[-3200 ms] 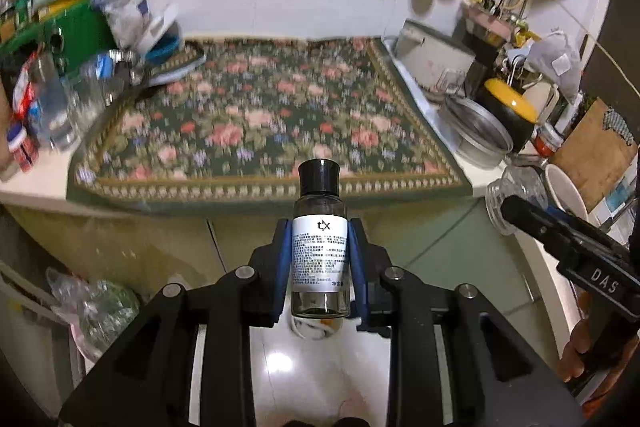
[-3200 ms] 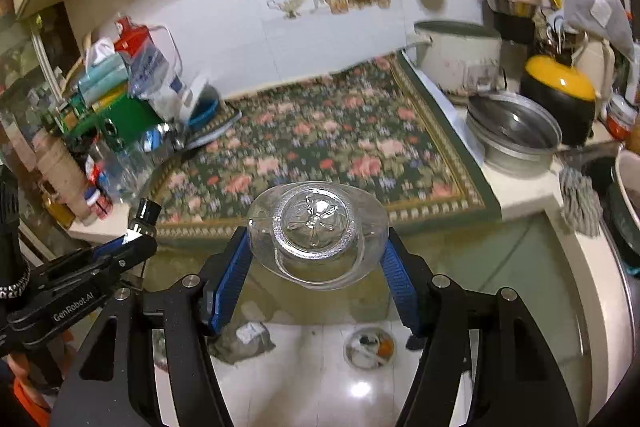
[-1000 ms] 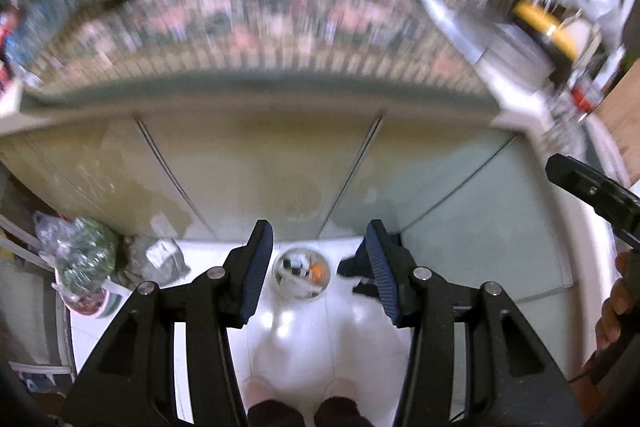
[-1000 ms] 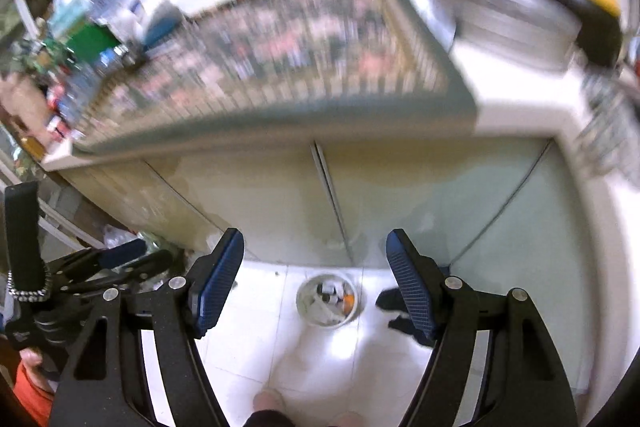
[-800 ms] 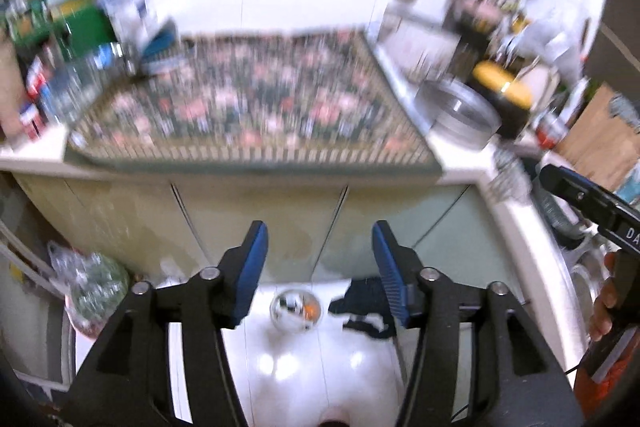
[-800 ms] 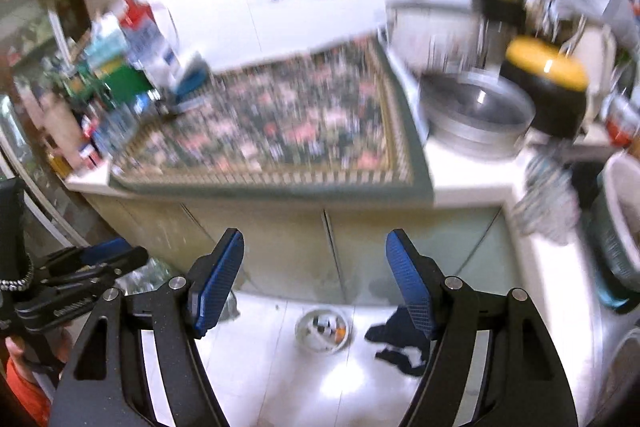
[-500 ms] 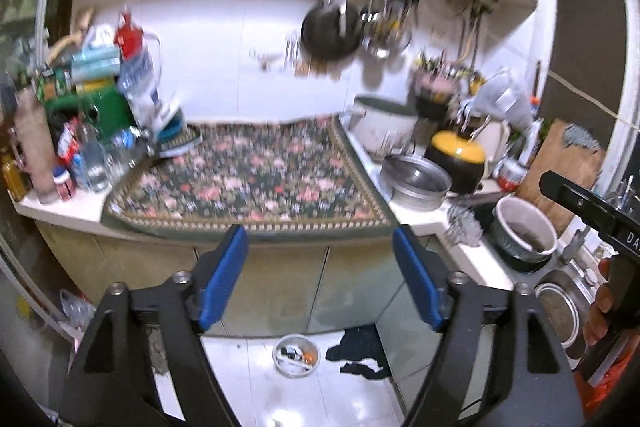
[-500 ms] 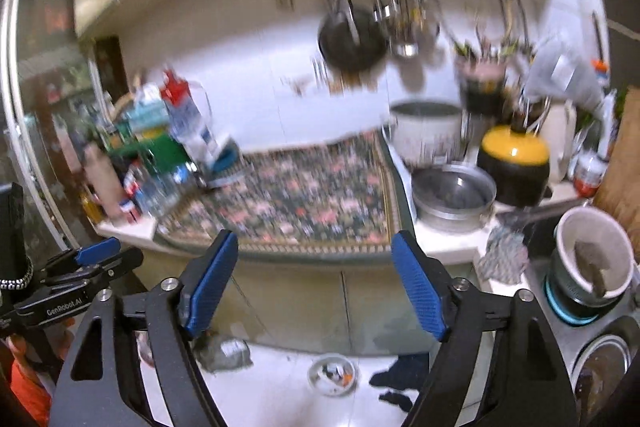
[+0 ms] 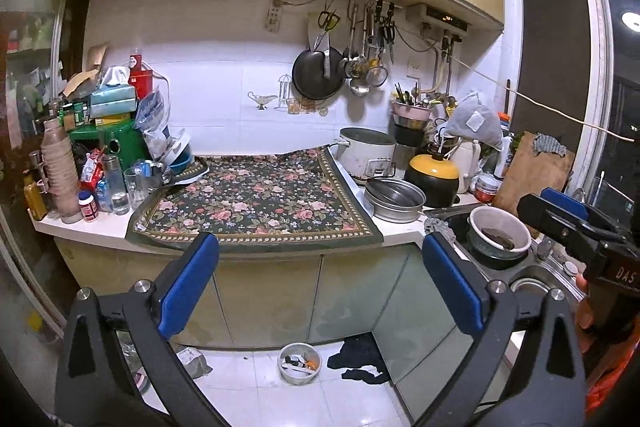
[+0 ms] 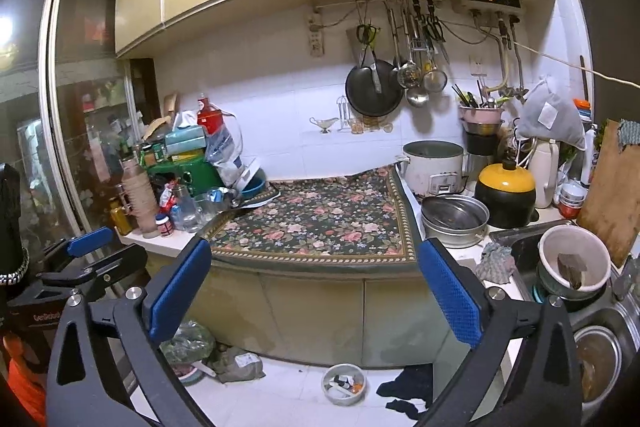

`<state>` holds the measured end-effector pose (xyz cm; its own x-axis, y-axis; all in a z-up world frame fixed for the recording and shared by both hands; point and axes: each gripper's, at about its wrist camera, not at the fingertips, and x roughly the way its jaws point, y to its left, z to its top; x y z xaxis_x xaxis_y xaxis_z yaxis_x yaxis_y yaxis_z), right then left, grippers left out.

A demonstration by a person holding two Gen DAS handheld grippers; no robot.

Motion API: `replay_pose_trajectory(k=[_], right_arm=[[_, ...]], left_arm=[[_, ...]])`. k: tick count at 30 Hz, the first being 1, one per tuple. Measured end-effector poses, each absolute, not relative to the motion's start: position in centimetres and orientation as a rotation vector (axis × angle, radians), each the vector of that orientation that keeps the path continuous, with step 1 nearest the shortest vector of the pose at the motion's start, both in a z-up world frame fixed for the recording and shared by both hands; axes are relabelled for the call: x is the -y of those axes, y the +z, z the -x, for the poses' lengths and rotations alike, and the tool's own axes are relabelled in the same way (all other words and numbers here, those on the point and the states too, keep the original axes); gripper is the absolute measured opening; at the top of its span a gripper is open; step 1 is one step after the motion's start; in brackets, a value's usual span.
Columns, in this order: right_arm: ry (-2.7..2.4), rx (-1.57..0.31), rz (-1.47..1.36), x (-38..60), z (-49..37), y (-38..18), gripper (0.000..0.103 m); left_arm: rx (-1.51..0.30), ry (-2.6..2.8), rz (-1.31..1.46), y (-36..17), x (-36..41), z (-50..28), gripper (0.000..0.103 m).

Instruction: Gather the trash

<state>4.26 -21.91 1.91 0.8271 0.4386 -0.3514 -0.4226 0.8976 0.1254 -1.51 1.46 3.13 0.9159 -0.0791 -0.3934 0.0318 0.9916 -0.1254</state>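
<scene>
Left wrist view: right gripper (image 9: 560, 215) marked "DAS", spread like left gripper (image 9: 320, 281), both empty

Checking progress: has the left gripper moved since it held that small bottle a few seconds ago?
Yes. The left gripper is empty, open and raised, now level with the floral cloth.

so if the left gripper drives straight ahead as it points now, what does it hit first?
Probably the front edge of the floral cloth on the counter: the open, empty left gripper points about there, slightly above the cabinet doors. Depth is unclear.
</scene>
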Motion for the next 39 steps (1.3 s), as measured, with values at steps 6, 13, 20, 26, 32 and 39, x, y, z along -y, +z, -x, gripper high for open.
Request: replay_pose_trajectory(k=[6,13,20,26,32,39], right_arm=[[0.465,-0.385,-0.022,21.4,-2.8,2.1,0.103],[0.468,-0.391,-0.013,20.7,-2.0,2.0,0.103],[0.46,-0.398,0.0,20.3,-1.9,2.0,0.103],[0.461,-0.412,0.004,20.3,-2.2,1.8,0.103],[0.464,-0.422,0.004,20.5,-2.4,1.8,0.103],[0.463,-0.425,0.005,20.3,-2.5,1.8,0.103]], left_arm=[[-0.4,-0.056,0.106,3.1,-1.3,2.7,0.102],[-0.398,-0.052,0.104,3.0,-0.8,2.8,0.102],[-0.402,-0.056,0.109,2.7,-0.9,2.9,0.102],[-0.411,-0.054,0.107,2.5,-1.0,2.6,0.102],[-0.418,-0.055,0.107,2.5,-1.2,2.1,0.102],[-0.419,-0.054,0.109,2.5,-1.1,1.9,0.102]])
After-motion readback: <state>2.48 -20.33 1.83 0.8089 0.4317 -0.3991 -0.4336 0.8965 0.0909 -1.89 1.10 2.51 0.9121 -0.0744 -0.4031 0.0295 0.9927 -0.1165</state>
